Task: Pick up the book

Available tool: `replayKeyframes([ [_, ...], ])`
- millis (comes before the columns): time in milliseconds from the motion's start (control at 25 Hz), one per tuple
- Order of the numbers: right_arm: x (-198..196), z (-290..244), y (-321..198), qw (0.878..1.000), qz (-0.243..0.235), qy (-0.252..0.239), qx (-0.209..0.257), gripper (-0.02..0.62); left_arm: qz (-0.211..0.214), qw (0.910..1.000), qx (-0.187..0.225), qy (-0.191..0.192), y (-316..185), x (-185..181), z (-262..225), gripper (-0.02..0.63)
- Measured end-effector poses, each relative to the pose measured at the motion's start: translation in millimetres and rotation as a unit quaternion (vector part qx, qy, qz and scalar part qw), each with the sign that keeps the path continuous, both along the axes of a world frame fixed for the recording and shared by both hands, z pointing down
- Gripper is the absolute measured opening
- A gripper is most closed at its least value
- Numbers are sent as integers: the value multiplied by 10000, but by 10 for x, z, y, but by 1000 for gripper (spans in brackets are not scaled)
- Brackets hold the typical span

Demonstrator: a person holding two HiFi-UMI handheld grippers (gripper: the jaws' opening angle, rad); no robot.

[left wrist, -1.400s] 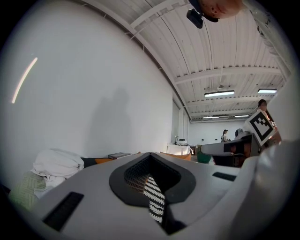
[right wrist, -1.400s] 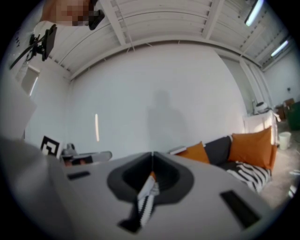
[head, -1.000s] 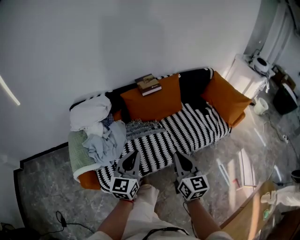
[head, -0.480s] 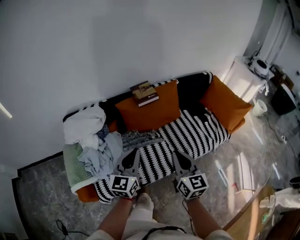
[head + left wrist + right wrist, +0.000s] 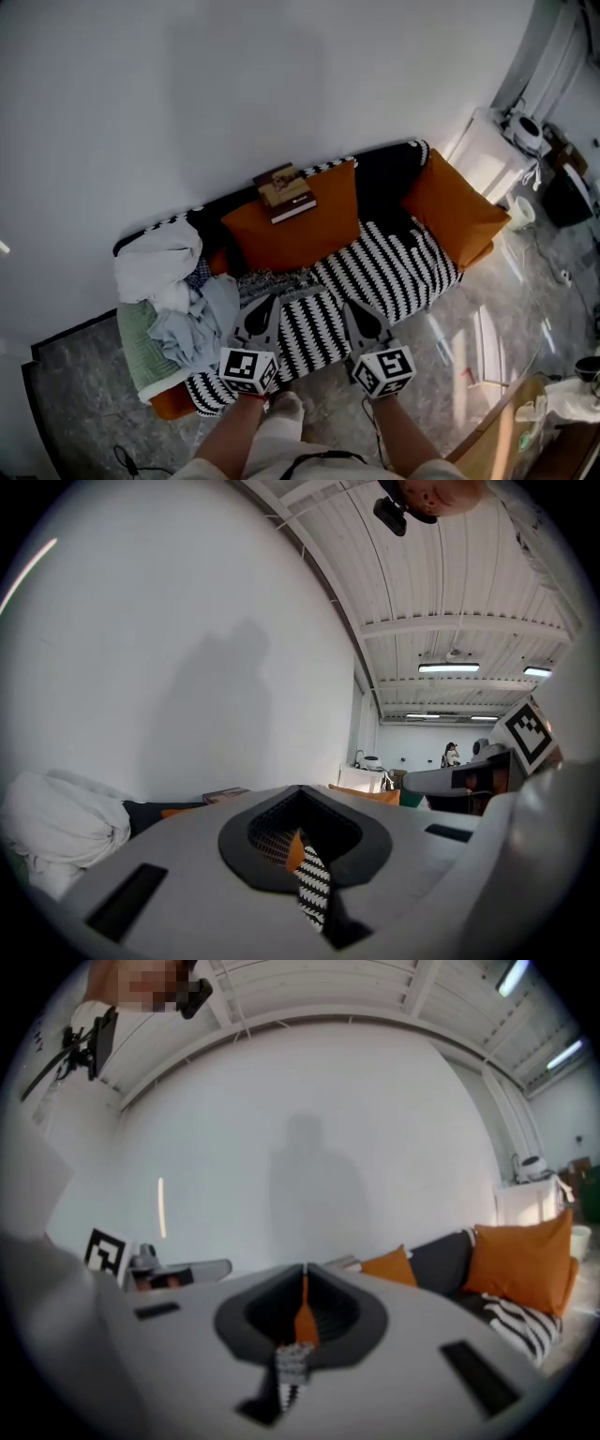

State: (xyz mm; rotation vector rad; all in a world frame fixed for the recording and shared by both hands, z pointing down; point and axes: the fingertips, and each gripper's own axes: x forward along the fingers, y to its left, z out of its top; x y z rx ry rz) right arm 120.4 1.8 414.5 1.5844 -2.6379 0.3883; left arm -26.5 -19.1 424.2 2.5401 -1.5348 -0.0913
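Note:
The book, brownish with a white page edge, lies flat on top of an orange back cushion of a black-and-white striped sofa. In the left gripper view the book shows small and far beyond the jaws. My left gripper and right gripper hover side by side over the sofa's front edge, well short of the book. Both are shut with nothing held. In their own views the left gripper and right gripper show only a thin slit between the jaws.
A heap of white and pale blue clothes covers the sofa's left end. Another orange cushion leans at the right end. A white cabinet and a white bucket stand to the right. A glass table edge sits at lower right.
The sofa and book have slid down and to the left in the head view as I moved across the room. Both grippers keep their place in the view and stay shut.

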Motion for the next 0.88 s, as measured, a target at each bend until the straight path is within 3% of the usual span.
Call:
replayKeyframes([
  [480,-259,89,-728,9999,-69,111,-74,14,105,9999,-47,-79,-732,-144,94,21],
  [880,-420,272,-959,9992,-180,140,-326,14,140,9997,-216,-42,-941,-181,271,21],
])
